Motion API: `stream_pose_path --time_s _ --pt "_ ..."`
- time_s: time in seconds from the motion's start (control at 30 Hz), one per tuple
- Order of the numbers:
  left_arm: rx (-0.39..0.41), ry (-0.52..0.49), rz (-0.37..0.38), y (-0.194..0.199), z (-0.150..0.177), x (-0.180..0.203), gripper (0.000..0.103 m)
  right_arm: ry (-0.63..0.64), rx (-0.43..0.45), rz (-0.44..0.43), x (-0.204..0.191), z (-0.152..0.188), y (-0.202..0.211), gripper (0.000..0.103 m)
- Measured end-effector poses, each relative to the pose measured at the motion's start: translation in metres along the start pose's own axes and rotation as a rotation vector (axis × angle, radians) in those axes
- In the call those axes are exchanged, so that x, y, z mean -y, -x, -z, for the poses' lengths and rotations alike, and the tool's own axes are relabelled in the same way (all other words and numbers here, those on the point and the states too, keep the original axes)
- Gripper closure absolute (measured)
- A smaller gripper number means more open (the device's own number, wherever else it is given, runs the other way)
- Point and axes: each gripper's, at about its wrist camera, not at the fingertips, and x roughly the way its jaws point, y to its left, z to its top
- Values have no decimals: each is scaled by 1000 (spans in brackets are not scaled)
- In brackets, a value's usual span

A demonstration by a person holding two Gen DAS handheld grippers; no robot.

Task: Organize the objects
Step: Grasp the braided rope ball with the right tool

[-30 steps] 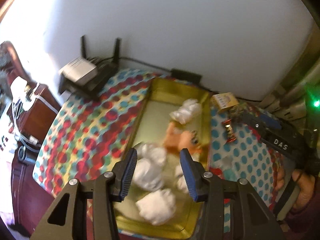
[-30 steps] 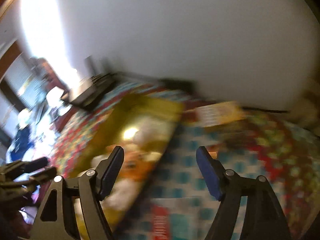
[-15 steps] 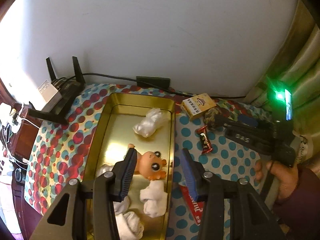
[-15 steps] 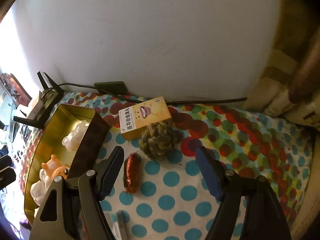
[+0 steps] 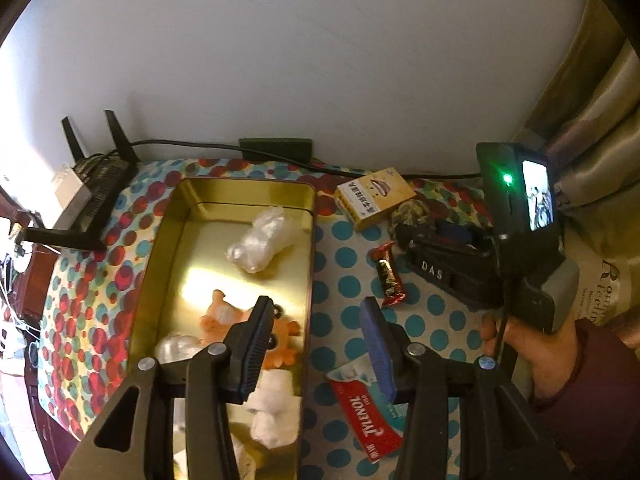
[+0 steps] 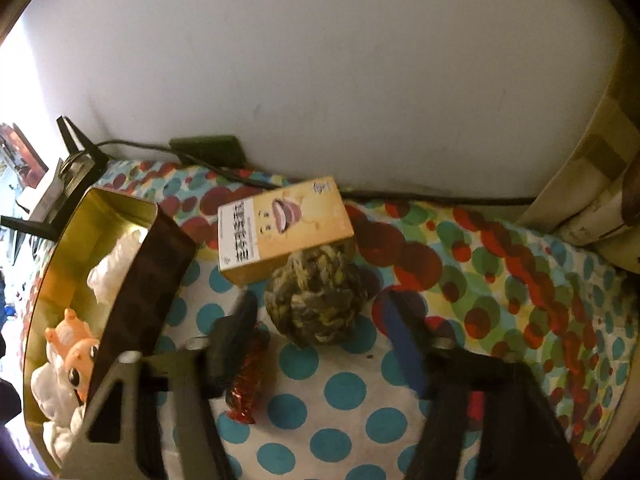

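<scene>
— What sits by the gold tin (image 5: 308, 216)?
— A knotted rope ball (image 6: 316, 300), right of it, touching a glossy cardboard box (image 6: 280, 228).
— Grippers?
— Right gripper (image 6: 320, 332) spread around the ball; left gripper (image 5: 316, 344) apart, empty, above the tin's rim.

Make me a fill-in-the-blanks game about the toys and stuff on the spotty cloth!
1. The orange toy animal lies inside the gold ____.
2. The yellow box touches the knotted rope ____.
3. The candy in the red wrapper lies ____ the tin, on the cloth.
4. The right gripper has its jaws ____, on either side of the rope ball.

Missing words: tin; ball; outside; open
</scene>
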Motion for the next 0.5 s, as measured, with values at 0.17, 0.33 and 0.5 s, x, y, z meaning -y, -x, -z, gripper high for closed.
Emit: stream_pose_path --time_s 0.17,0.33,0.5 --pt "-40 22 61 -21 -7 12 57 28 13 -7 5 8 10 61" --pt "-70 18 118 -46 -13 31 57 -32 55 -29 31 24 45 61" --pt "-112 -45 132 -72 -18 56 57 -115 62 -45 61 39 68 61"
